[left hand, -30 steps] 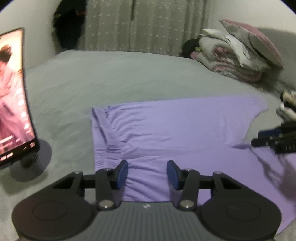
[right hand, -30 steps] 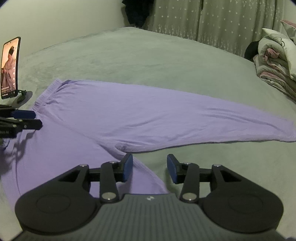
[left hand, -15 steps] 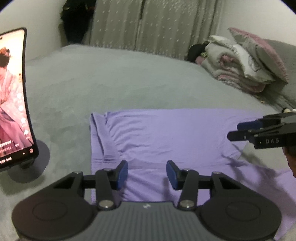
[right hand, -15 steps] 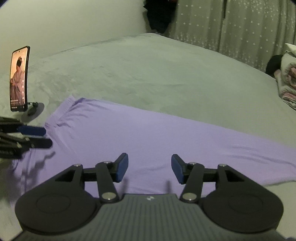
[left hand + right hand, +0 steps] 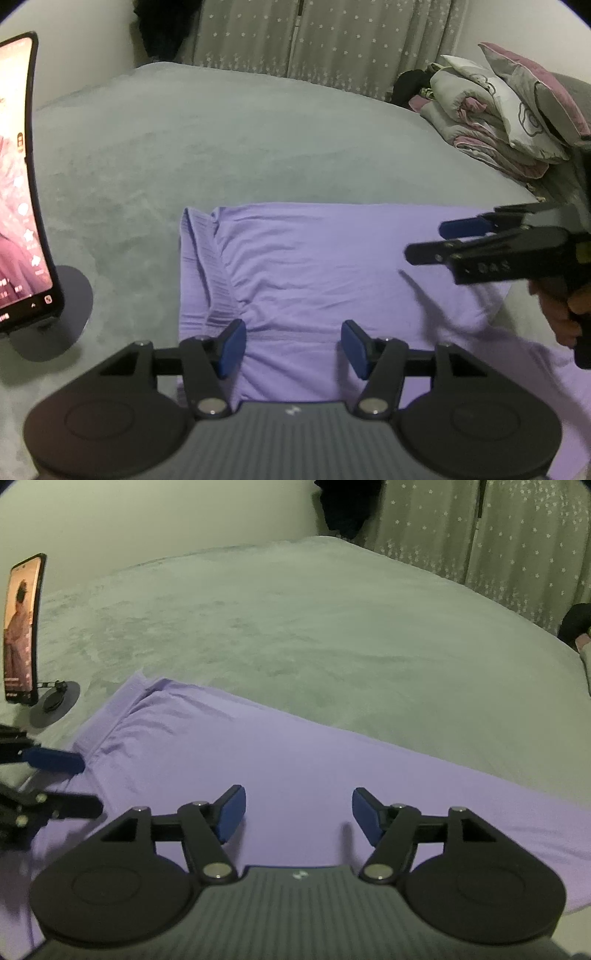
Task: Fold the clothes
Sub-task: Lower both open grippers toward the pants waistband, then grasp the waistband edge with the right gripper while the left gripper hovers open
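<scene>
Overhead, both grippers' fingers (image 5: 231,343) apart

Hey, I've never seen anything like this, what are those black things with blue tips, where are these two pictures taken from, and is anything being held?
There is no robot here. A person carries a hand-held two-finger tool in each hand, and each tool has a camera looking forward along its fingers. One picture comes from the left tool, the other from the right tool; each also shows the other tool from the side. The blue tips are the pads that pinch cloth. On the grey bed lie purple trousers, spread flat, waistband at the left. A phone stands on a round base at the left, and folded bedding is piled at the far right. Both tools' jaws are opening above the trousers, and nothing is held.
</scene>
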